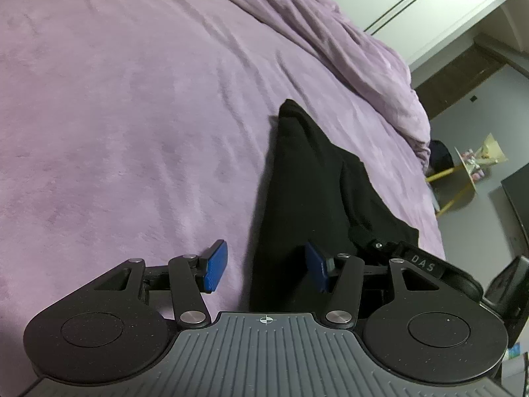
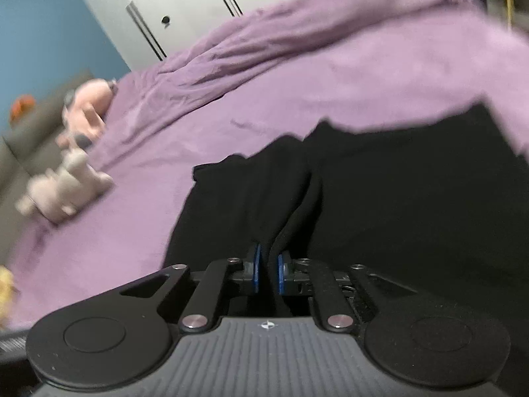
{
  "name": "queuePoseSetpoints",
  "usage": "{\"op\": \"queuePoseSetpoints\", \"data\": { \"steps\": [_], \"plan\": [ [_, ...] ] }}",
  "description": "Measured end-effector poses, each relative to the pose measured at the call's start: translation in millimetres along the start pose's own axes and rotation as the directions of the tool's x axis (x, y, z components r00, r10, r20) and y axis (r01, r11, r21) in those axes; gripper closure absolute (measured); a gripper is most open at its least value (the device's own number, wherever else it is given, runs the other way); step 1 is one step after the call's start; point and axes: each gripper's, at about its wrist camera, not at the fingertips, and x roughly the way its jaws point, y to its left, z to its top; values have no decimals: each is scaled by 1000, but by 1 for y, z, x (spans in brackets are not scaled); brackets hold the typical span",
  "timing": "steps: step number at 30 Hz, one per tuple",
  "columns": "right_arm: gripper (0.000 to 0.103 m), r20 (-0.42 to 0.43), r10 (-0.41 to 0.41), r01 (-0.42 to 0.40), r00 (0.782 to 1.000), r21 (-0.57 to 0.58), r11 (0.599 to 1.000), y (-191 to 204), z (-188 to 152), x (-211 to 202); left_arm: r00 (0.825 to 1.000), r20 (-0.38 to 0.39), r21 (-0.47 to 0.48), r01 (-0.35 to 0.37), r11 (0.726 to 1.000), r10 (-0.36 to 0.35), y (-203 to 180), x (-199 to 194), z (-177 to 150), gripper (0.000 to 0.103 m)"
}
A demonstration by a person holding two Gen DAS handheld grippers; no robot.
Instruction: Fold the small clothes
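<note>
A black garment (image 1: 307, 178) lies on the purple bed cover (image 1: 132, 99). My left gripper (image 1: 266, 269) is open, low over the garment's near edge, its left pad over the cover and its right pad over the cloth. My right gripper (image 2: 267, 273) is shut on a fold of the black garment (image 2: 396, 192), which bunches up between the blue pads (image 2: 256, 271). The right gripper's black body also shows in the left wrist view (image 1: 429, 268), at the garment's right edge. The right wrist view is blurred.
A rumpled purple duvet (image 1: 347, 43) lies along the far side of the bed. Soft toys (image 2: 66, 185) sit on the cover at left. White wardrobe doors (image 2: 185, 3) stand behind. A small yellow-legged table (image 1: 463, 172) stands beside the bed.
</note>
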Motion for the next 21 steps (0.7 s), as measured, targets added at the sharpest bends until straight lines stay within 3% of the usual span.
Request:
{"op": "queuePoseSetpoints", "data": {
  "steps": [3, 6, 7, 8, 10, 11, 13, 15, 16, 19, 20, 21],
  "plan": [
    [95, 89, -159, 171, 983, -138, 976, 10, 2, -23, 1000, -7, 45, -8, 999, 8, -12, 0, -4, 47],
    [95, 179, -367, 403, 913, -241, 883, 0, -1, -39, 1000, -28, 97, 7, 995, -5, -27, 4, -12, 47],
    [95, 177, -397, 430, 900, -227, 874, -12, 0, -42, 999, -42, 104, 12, 994, -8, -31, 7, -16, 47],
    [94, 151, -397, 421, 905, -201, 885, -26, 2, -43, 998, -58, 110, 19, 994, -12, -36, 11, -20, 47],
    [92, 46, -332, 335, 942, -107, 936, -61, 4, -43, 995, -94, 114, 48, 992, -37, -44, 21, -27, 47],
    [89, 37, -293, 295, 955, -72, 953, -71, 3, -46, 992, -113, 109, 65, 992, -53, -47, 26, -30, 47],
    [80, 53, -220, 221, 974, -6, 975, -87, -2, -59, 985, -155, 88, 91, 992, -77, -50, 33, -34, 47],
    [60, 58, -147, 144, 987, 43, 989, -99, -9, -70, 982, -167, 99, 103, 990, -85, -53, 34, -38, 47],
    [58, 55, -105, 100, 993, 84, 991, -106, -13, -73, 984, -163, 114, 98, 989, -79, -55, 34, -40, 47],
    [59, 49, -67, 60, 997, 137, 989, -108, -18, -67, 985, -161, 145, 82, 986, -59, -60, 33, -44, 47],
    [62, 47, -75, 69, 996, 129, 989, -105, -19, -66, 985, -164, 151, 80, 985, -55, -62, 33, -46, 47],
    [76, 50, -90, 84, 995, 115, 990, -100, -15, -64, 985, -166, 159, 77, 984, -50, -63, 32, -48, 47]
  ]
}}
